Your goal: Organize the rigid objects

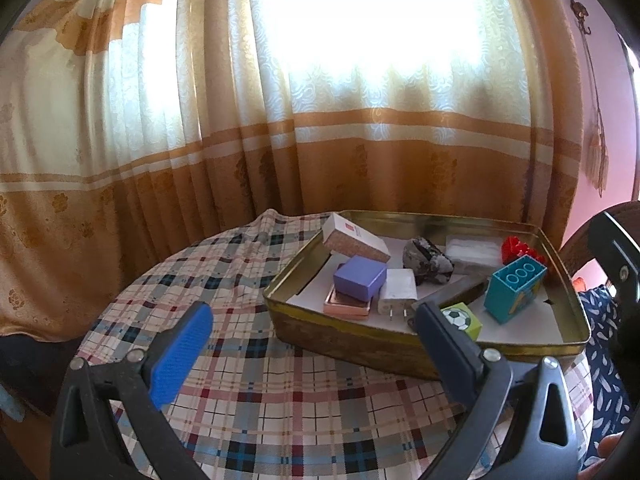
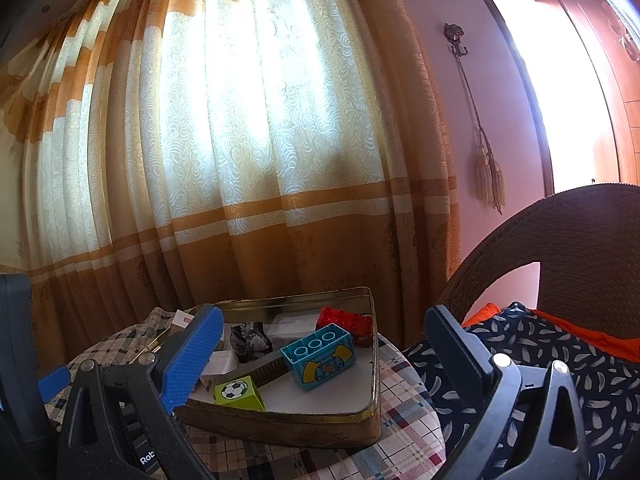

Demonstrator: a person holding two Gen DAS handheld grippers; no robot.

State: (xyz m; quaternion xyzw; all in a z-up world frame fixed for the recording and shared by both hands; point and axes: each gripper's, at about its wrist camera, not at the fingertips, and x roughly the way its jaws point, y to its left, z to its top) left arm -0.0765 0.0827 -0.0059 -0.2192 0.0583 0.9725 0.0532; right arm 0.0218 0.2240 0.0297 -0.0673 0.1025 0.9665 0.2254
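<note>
A gold metal tin sits on the plaid-covered table and also shows in the right wrist view. It holds a purple box, a white charger, a dark rock, a teal block, a green soccer cube, a red brick and a white-and-cork box leaning on the rim. My left gripper is open and empty in front of the tin. My right gripper is open and empty, above the tin's near right side.
The round table has a plaid cloth. Curtains hang close behind it. A wicker chair with a feather-print cushion stands to the right of the table.
</note>
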